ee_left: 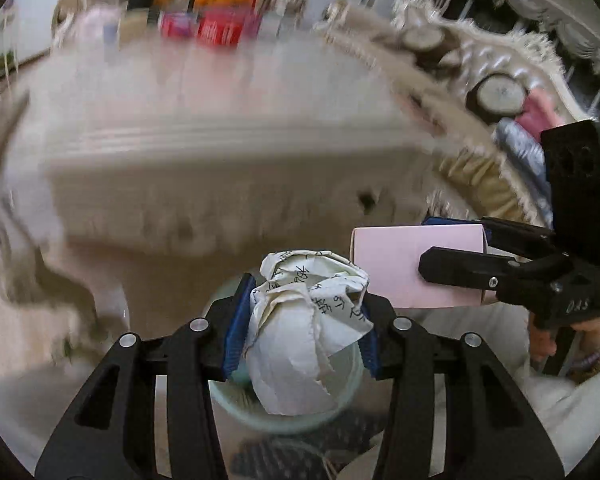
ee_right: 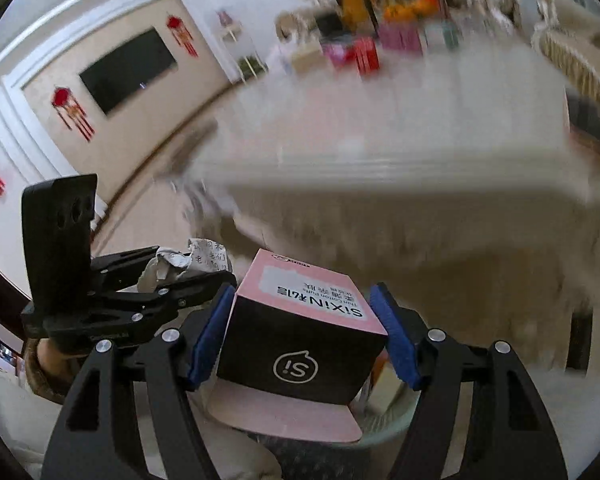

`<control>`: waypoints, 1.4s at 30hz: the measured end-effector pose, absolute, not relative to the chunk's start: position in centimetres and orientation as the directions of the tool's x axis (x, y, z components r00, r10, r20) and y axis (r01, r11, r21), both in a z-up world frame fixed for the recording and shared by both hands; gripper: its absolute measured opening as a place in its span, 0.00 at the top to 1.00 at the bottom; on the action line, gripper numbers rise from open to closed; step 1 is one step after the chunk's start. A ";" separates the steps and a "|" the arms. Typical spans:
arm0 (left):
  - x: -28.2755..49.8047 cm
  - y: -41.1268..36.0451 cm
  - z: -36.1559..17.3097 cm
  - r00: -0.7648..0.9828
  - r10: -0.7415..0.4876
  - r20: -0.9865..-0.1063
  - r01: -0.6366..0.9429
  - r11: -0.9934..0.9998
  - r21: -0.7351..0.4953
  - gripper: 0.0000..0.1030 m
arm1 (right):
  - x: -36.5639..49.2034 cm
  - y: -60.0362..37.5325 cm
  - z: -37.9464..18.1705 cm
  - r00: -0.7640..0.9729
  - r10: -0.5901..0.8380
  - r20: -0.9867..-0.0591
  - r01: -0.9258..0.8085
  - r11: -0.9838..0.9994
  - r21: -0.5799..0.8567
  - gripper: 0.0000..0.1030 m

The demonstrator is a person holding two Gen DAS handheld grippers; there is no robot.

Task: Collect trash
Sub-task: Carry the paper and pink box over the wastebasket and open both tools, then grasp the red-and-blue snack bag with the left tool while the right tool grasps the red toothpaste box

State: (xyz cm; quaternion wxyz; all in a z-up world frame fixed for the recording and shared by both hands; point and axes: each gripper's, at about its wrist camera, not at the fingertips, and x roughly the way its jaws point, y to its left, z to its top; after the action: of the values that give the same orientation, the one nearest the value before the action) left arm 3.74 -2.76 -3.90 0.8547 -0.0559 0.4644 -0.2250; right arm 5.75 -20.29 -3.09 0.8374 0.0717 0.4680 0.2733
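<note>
A: Status of each tool?

B: Left tool [ee_left: 300, 328] is clamped on a crumpled paper [ee_left: 300, 332] with handwriting, blue pads [ee_left: 236, 320] pressing both sides. Right tool [ee_right: 304, 336] is clamped on a pink box [ee_right: 304, 320], open flap hanging below.

A: Location of the items?

B: Both are held in the air, in front of the worktop [ee_left: 220, 120]. A pale green bin [ee_left: 228, 404] sits directly beneath the paper; the right view shows its rim [ee_right: 392, 428] under the box too.

A: Step?

B: Judged as the drop stage, both pieces over the bin, not released.

A: Next move?

B: Likely spread each tool's fingers. The box flap might catch the rim, so centre it first.
</note>
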 end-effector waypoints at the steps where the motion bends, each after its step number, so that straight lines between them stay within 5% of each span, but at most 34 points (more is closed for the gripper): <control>1: 3.6 -2.9 -5.3 0.447 -0.425 -0.787 0.321 0.898 -0.302 0.55 | 5.7 -20.1 -4.2 0.402 0.506 -0.763 -0.380 0.850 0.364 0.36; 13: 4.5 -4.6 -15.7 0.267 -0.366 -0.892 0.278 0.915 -0.293 0.55 | 6.9 -18.8 -13.5 0.326 0.308 -0.894 -0.296 0.931 0.212 0.35; 16: 4.9 -4.4 -16.4 0.249 -0.371 -0.895 0.258 0.916 -0.308 0.44 | 7.1 -18.6 -13.8 0.334 0.298 -0.894 -0.304 0.932 0.197 0.35; 21: 5.2 -3.8 -16.5 0.267 -0.325 -0.907 0.214 0.938 -0.273 0.23 | 6.8 -18.5 -13.6 0.360 0.271 -0.893 -0.312 0.937 0.158 0.17; 33: 4.5 -1.5 -11.8 0.404 -0.303 -0.863 0.185 0.951 -0.247 0.21 | 5.7 -19.3 -9.8 0.428 0.282 -0.858 -0.304 0.940 0.157 0.17; 42: 7.8 0.3 -2.9 0.555 -0.303 -0.775 0.227 0.951 -0.209 0.21 | 8.1 -20.8 -0.2 0.642 0.315 -0.699 -0.311 0.940 0.138 0.17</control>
State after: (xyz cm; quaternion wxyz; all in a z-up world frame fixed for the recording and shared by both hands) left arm 7.77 0.34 -2.86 0.8807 -0.0425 0.4472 -0.1503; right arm 8.14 -20.80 -0.20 0.9060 0.0023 0.3864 0.1727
